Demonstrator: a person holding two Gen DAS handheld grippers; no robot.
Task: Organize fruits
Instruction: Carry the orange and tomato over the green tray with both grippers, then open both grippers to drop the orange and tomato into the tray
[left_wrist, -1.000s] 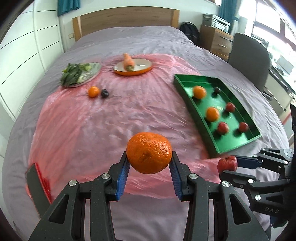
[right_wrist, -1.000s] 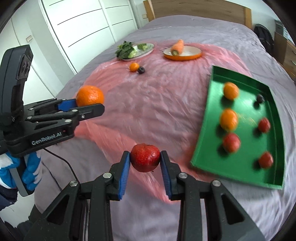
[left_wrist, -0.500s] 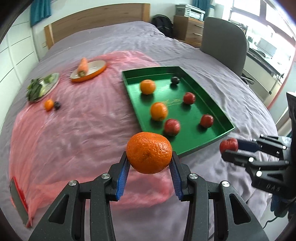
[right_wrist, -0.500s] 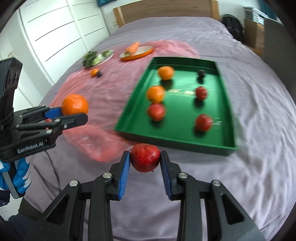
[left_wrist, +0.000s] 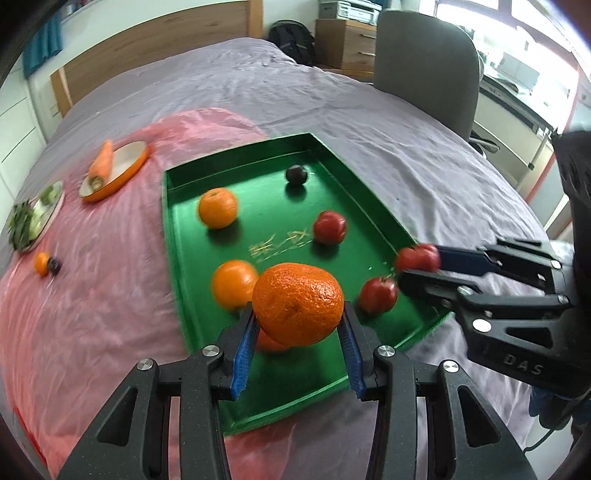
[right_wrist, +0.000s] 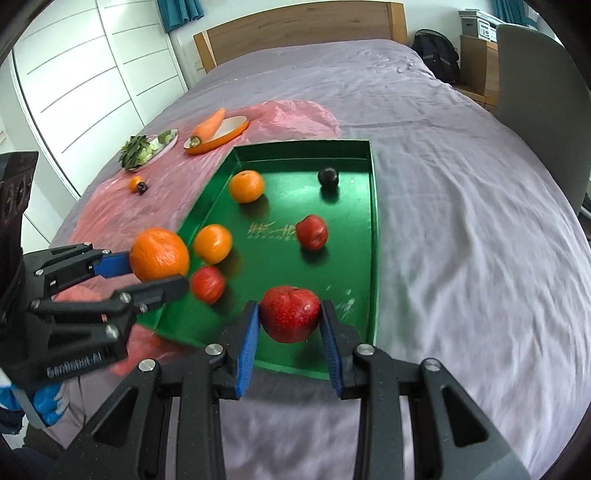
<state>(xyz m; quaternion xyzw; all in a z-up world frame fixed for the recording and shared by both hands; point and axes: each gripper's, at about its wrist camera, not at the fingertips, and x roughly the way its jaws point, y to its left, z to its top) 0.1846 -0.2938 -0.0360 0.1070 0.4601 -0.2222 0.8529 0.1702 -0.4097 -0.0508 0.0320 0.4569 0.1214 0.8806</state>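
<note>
Orange (left_wrist: 297, 305) and red apple (right_wrist: 290, 313) in tilted claws above green tray (right_wrist: 373, 236)

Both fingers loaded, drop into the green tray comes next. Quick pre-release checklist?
1. Left gripper holds the orange between its fingers: ok.
2. Right gripper holds the red apple: ok.
3. Green tray has bare floor at its near end: ok.
4. Orange fully over the tray: cannot tell.
5. Grippers apart from each other: ok.
6. Height above the tray floor: cannot tell.
</note>
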